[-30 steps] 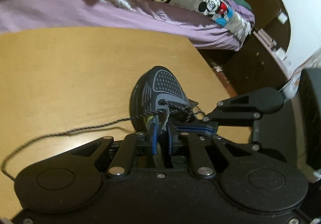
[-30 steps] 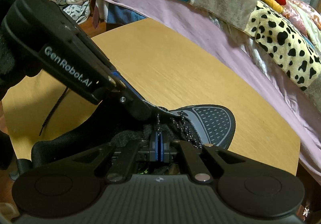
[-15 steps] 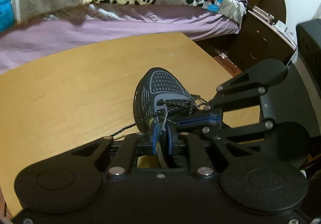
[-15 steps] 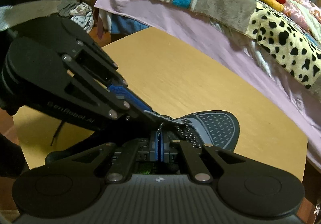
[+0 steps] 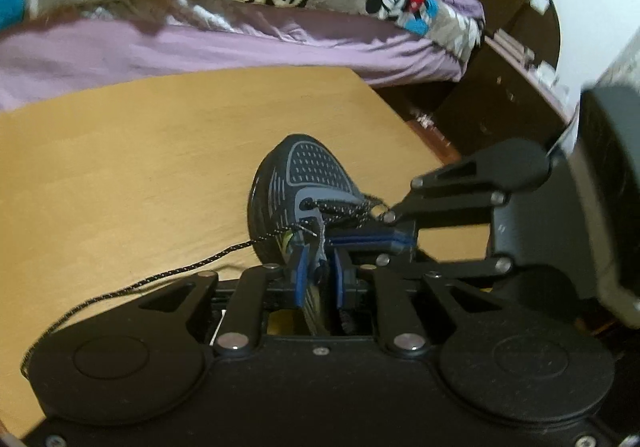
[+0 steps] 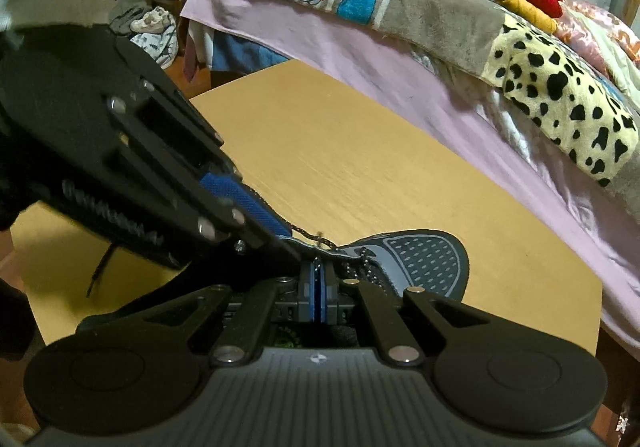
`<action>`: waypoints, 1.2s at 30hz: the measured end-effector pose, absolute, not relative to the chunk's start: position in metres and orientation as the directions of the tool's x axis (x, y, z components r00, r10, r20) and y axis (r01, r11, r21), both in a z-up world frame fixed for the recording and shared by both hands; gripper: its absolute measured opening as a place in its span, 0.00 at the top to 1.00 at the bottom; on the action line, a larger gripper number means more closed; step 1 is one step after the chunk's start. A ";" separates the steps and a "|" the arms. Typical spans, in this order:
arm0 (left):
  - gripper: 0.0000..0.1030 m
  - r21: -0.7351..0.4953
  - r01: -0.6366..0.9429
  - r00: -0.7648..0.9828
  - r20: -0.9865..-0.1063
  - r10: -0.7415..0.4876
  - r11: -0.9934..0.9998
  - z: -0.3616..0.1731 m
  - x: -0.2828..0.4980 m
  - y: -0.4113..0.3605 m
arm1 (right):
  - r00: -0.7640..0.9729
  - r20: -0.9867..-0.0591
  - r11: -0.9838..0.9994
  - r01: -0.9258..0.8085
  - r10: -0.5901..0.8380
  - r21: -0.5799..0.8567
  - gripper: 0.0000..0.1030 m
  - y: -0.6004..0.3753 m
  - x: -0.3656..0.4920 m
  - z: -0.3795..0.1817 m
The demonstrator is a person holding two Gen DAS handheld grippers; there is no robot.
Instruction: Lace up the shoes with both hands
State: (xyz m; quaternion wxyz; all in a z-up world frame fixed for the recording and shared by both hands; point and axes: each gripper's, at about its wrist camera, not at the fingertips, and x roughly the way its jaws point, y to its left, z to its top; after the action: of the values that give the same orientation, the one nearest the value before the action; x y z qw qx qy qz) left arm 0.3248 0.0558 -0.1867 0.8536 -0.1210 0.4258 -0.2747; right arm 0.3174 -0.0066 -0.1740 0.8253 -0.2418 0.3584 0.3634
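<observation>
Both grippers were at the shoe on the wooden table, bed behind.

Left wrist view: tan table (image 5: 120,175), purple-sheeted bed (image 5: 200,43) behind; dark mesh-toed shoe (image 5: 308,183) near the table's right edge, speckled lace (image 5: 168,273) trailing left; left gripper (image 5: 318,267) clamped the shoe's tongue.
Right wrist view: patchwork blanket (image 6: 460,15) on the bed; right gripper (image 6: 319,287) pressed fully closed at the lacing; whether it pinched lace, can't tell.
</observation>
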 end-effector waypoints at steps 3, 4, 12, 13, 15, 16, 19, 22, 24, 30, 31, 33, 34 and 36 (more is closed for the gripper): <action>0.89 -0.564 0.263 0.515 -0.604 -0.608 0.783 -0.187 0.330 0.078 | 0.491 -0.768 0.623 -0.767 0.410 -0.157 0.96 -0.005 0.318 -0.175; 0.89 -0.601 0.221 0.525 -0.590 -0.613 0.768 -0.189 0.332 0.084 | 0.496 -0.771 0.633 -0.757 0.399 -0.159 0.95 -0.005 0.319 -0.176; 0.89 -0.745 0.016 0.533 -0.558 -0.636 0.667 -0.211 0.335 0.096 | 0.492 -0.766 0.626 -0.764 0.413 -0.153 0.95 -0.002 0.318 -0.176; 0.89 -0.751 0.001 0.536 -0.557 -0.635 0.660 -0.212 0.335 0.095 | 0.493 -0.766 0.628 -0.763 0.413 -0.152 0.95 -0.002 0.318 -0.176; 0.89 -0.775 -0.026 0.535 -0.544 -0.646 0.631 -0.217 0.336 0.095 | 0.494 -0.765 0.632 -0.761 0.413 -0.150 0.95 -0.003 0.319 -0.176; 0.89 -0.781 -0.036 0.535 -0.542 -0.648 0.624 -0.218 0.336 0.094 | 0.495 -0.765 0.631 -0.761 0.412 -0.152 0.95 -0.002 0.319 -0.176; 0.89 -0.788 -0.052 0.536 -0.540 -0.649 0.613 -0.221 0.336 0.092 | 0.498 -0.764 0.630 -0.760 0.410 -0.158 0.95 -0.001 0.318 -0.177; 0.89 -0.789 -0.061 0.543 -0.540 -0.643 0.611 -0.223 0.336 0.090 | 0.497 -0.764 0.633 -0.759 0.412 -0.152 0.95 -0.002 0.318 -0.176; 0.89 -0.790 -0.064 0.545 -0.539 -0.642 0.609 -0.224 0.336 0.088 | 0.496 -0.764 0.634 -0.759 0.413 -0.150 0.95 -0.002 0.318 -0.176; 0.90 -0.796 -0.103 0.553 -0.544 -0.631 0.597 -0.230 0.335 0.088 | 0.497 -0.760 0.640 -0.755 0.419 -0.141 0.95 -0.003 0.318 -0.176; 0.90 -0.800 -0.113 0.554 -0.543 -0.632 0.589 -0.231 0.335 0.089 | 0.498 -0.758 0.641 -0.755 0.421 -0.140 0.95 -0.003 0.318 -0.176; 0.90 -0.807 -0.131 0.554 -0.541 -0.633 0.575 -0.233 0.335 0.090 | 0.499 -0.755 0.642 -0.754 0.426 -0.137 0.95 -0.004 0.318 -0.176; 0.91 -0.812 -0.142 0.554 -0.539 -0.634 0.566 -0.235 0.334 0.092 | 0.501 -0.752 0.643 -0.754 0.429 -0.135 0.95 -0.004 0.318 -0.176; 0.92 -0.816 -0.157 0.555 -0.539 -0.634 0.556 -0.237 0.334 0.093 | 0.503 -0.748 0.643 -0.754 0.432 -0.136 0.95 -0.004 0.318 -0.176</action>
State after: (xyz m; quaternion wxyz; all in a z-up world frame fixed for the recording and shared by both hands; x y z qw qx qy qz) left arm 0.3339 0.0929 -0.2370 0.7617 -0.4444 0.4449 -0.1564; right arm 0.3182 -0.0040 -0.1760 0.8360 -0.2296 0.3503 0.3545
